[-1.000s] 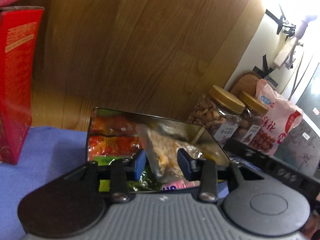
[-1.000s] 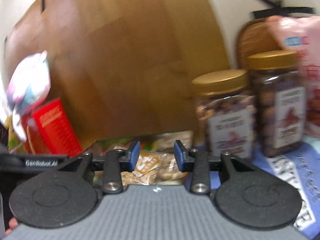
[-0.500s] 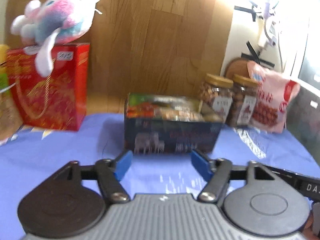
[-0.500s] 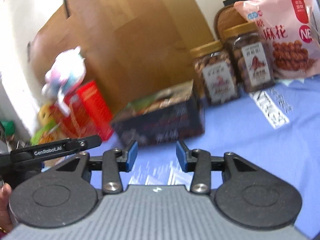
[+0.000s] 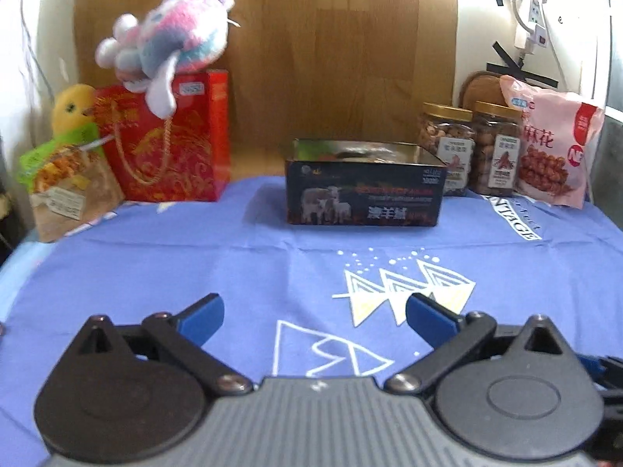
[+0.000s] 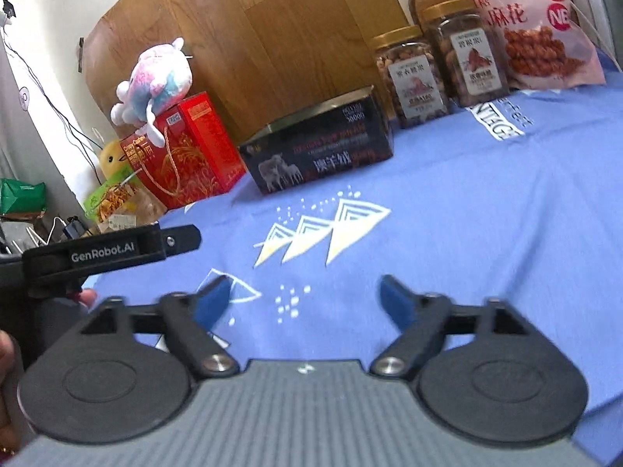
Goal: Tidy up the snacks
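1. Left wrist view showed my left gripper [image 5: 311,313] over the bare blue tablecloth [image 5: 163,264], its jaws opening wide with nothing between them.
2. My right gripper [image 6: 303,297] was the same: jaws opening, only cloth and its white printed triangles between the blue pads [image 6: 212,299].
3. The dark snack box [image 5: 364,190] sat at the far middle of the table, well apart from both grippers. Its top was open and packets showed inside, though too blurred to name.
4. Its long axis ran left to right, with the printed long side facing me and the open mouth pointing up.
5. To its right stood two gold-lidded nut jars [image 5: 447,148], upright and just beside the box, then a pink snack bag [image 5: 553,148] leaning at the far right.
6. Far left, a red gift bag [image 5: 171,144] carried a plush toy [image 5: 171,43].
7. I judged the loose snacks packed. To finish well, I should keep both grippers empty and clear of the jars.
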Available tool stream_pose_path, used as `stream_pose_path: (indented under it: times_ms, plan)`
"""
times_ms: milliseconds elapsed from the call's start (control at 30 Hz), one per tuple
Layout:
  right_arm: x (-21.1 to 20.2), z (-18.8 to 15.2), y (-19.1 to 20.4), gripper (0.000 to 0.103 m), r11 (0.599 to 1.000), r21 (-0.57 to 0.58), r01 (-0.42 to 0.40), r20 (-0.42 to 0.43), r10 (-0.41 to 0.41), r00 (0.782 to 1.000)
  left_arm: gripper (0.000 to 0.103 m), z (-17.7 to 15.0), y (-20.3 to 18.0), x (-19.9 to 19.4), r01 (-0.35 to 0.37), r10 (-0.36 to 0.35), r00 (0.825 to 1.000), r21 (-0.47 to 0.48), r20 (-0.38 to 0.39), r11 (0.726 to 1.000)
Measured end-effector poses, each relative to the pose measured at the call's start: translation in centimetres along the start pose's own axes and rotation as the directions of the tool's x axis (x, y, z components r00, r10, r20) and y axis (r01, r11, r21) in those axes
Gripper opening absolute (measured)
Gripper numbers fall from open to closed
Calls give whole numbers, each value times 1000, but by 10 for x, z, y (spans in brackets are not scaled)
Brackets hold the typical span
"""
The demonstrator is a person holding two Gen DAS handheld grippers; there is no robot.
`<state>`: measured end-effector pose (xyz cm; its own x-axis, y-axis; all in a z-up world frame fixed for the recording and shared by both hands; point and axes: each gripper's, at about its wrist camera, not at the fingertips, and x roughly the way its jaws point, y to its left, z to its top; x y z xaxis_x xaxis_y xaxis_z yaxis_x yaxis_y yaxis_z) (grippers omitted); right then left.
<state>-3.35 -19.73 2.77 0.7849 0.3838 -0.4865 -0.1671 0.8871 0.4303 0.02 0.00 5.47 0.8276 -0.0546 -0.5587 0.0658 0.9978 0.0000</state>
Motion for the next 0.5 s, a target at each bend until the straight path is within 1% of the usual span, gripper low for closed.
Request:
stream_pose_path:
  times_ms: [67,133,200,300,500]
  plan:
    - [-4,-2,1,96,1000,-3,9,13,-9,1000,103,-3,0,-6,-11,12,1000,-9,17,1000]
    - [-6,-3,2,97,1000,-10,21,21,-20,1000,103,-6,0,-9,-26,27,999,-16,26,1000]
    - [-6,-4,4,97,999,-20,29,22,-29,999,103,-8,-1,-9,-40,40,999,-7,23,999]
    - [-7,-4,7,99,999,-34,37,26,-36,999,103,-12,-3,-8,-42,42,999,10,8,999]
    - [-6,-7,13,100,998,-52,39,26,-38,999,103,-17,-7,-11,-55,54,998,29,22,998]
